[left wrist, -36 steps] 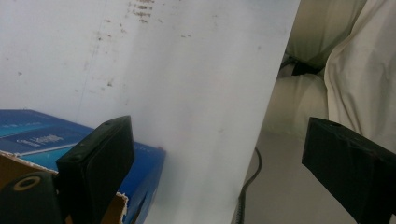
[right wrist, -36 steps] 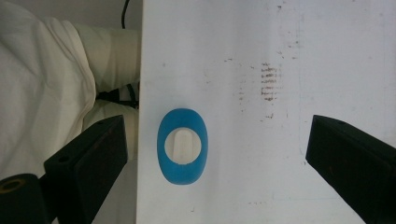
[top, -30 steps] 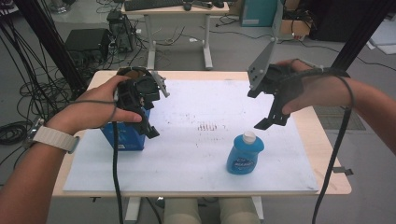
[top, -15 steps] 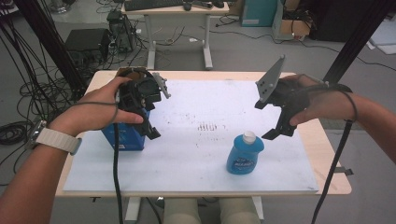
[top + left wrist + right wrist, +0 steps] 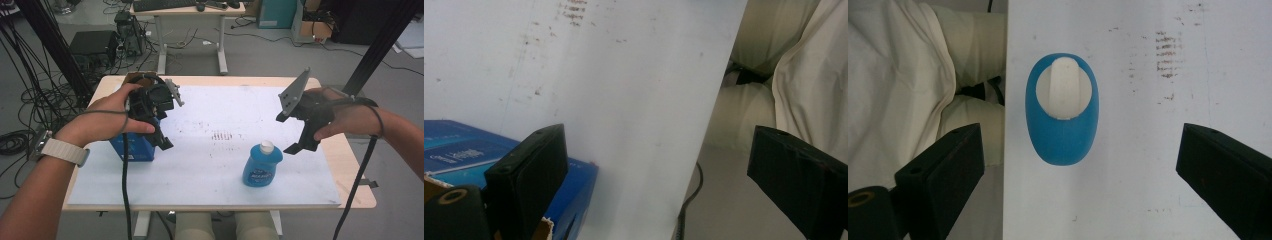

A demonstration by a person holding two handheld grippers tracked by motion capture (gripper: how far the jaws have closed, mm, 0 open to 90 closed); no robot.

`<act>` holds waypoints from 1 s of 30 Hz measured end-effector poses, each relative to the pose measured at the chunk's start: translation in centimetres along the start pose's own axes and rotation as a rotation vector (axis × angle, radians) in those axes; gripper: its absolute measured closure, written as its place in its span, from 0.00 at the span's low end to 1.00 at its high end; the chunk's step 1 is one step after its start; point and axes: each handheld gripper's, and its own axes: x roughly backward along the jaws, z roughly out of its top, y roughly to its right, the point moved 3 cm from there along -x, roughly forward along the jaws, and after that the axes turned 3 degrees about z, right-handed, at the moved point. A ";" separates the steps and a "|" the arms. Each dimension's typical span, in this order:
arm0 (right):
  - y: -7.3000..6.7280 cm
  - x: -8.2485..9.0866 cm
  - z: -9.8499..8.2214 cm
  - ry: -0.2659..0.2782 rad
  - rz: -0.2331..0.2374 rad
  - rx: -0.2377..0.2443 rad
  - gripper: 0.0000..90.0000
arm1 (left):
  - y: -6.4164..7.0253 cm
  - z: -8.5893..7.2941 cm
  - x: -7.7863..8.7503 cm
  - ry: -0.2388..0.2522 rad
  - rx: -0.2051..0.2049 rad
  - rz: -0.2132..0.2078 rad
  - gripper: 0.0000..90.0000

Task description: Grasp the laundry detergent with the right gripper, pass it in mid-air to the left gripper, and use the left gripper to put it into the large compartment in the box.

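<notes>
A blue bottle point(image 5: 261, 165) with a white cap point(image 5: 266, 146) stands upright near the table's front, right of centre. My right gripper point(image 5: 286, 133) hovers just above and to the right of it, open and tilted down. In the right gripper view the bottle point(image 5: 1062, 107) shows from above, ahead of the wide-open right gripper point(image 5: 1080, 150), with neither pad touching it. A blue box point(image 5: 134, 148) sits on the left of the table. My left gripper point(image 5: 162, 137) hangs over it, open. In the left gripper view the box point(image 5: 469, 145) lies beside the left jaw of the empty left gripper point(image 5: 656, 150).
A white board point(image 5: 215, 115) covers the wooden table point(image 5: 350, 165). The person's pale trousers point(image 5: 809, 75) are just past the front edge. A desk point(image 5: 190, 10), cables point(image 5: 30, 100) and black frame posts point(image 5: 380, 45) stand behind the table.
My right gripper has come down and moved toward the bottle. The left gripper and the box have stayed in place.
</notes>
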 end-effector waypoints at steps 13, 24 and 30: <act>0.2 -1.5 -2.1 0.038 0.000 -0.014 0.05 | 0.0 -0.2 -0.4 0.002 0.009 -0.004 0.11; 0.3 -2.6 -3.9 0.083 0.012 -0.027 0.05 | -0.1 0.1 -0.5 0.007 0.009 -0.004 0.11; 0.3 -3.2 -4.6 0.099 0.005 -0.014 0.05 | -0.1 0.1 -0.5 0.005 0.009 -0.003 0.11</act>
